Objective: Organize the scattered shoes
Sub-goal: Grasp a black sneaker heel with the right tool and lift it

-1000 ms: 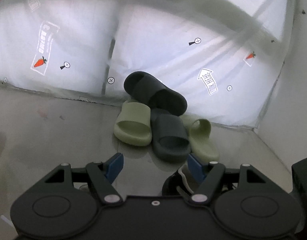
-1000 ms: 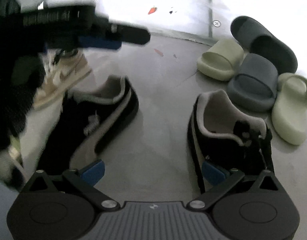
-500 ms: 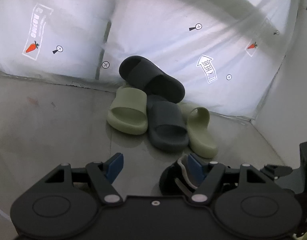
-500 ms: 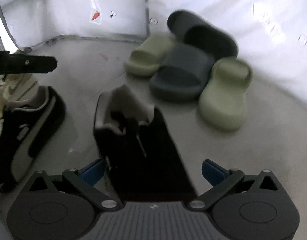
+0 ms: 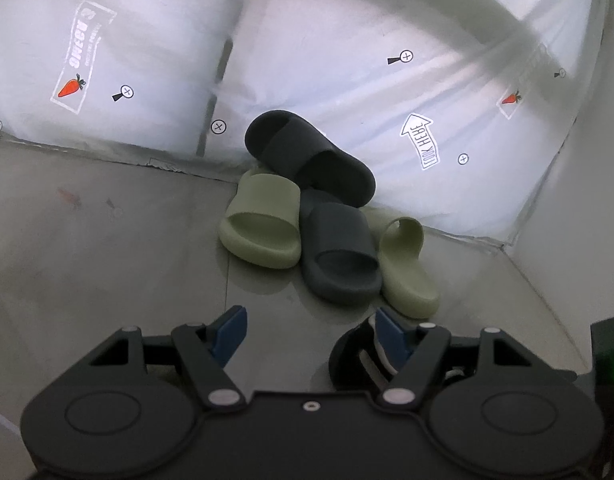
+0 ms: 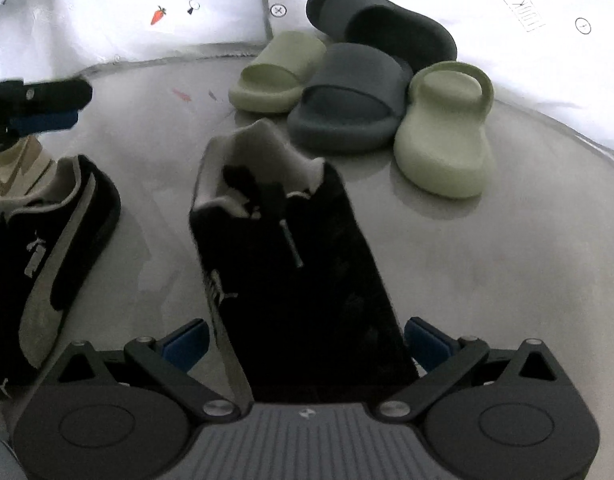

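A: What's biggest in view?

B: The grey floor [image 6: 527, 264]. On it, the black sneaker [image 6: 299, 272] lies between the spread, unclenched fingers of the right gripper [image 6: 305, 340], heel pointing away.

A: And around that sneaker?

B: Its black mate [image 6: 55, 248] lies left of it; beyond it, by the white sheet [image 5: 327, 60], four slides [image 6: 355, 92] are piled together.

A: The left gripper [image 5: 309, 332]?

B: Released, holding nothing, with the sneaker's toe by its right finger.

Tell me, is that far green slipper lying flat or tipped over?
Tipped. The green slipper rests on its side edge, strap arching upward, leaning against the grey slipper. The other green slipper lies flat on the floor.
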{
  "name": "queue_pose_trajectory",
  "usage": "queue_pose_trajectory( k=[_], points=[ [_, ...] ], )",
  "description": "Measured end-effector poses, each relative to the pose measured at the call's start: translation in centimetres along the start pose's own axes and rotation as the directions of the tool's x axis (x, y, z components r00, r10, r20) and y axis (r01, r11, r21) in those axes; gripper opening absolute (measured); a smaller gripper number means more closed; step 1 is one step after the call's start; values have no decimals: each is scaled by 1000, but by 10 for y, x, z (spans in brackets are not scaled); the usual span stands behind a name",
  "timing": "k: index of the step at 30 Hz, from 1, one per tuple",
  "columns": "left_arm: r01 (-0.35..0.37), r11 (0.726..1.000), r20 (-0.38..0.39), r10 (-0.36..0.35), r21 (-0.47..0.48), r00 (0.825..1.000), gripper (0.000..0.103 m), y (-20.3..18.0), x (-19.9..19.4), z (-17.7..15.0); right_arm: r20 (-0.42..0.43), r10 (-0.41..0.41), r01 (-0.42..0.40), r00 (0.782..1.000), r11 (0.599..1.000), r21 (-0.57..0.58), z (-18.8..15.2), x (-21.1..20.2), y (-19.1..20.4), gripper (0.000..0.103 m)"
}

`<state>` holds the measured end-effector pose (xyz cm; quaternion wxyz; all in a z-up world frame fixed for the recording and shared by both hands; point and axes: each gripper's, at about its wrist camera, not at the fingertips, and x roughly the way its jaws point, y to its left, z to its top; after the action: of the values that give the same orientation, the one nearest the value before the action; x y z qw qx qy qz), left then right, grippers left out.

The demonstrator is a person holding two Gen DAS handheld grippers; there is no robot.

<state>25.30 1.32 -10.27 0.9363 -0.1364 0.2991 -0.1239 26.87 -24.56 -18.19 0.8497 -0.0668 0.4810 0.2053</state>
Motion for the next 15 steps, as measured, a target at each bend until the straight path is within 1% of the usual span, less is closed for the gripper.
queue_pose_trajectory(
  k=[8, 12, 15],
  points=[
    [39, 999, 7, -39, -13, 999, 72, -5, -22, -11, -24, -8, 8, 1000, 1000, -6, -27, -17, 30, 103],
    [59, 998, -4, -59, -25, 998, 72, -4, -32, -20, -41, -7, 8, 999, 1000, 18, -48, -24, 47, 102],
    [60, 998, -10, -60, -14, 998, 72, -2, -44, -27, -46, -10, 11, 999, 999, 38, -59, -26, 55, 102]
  ],
)
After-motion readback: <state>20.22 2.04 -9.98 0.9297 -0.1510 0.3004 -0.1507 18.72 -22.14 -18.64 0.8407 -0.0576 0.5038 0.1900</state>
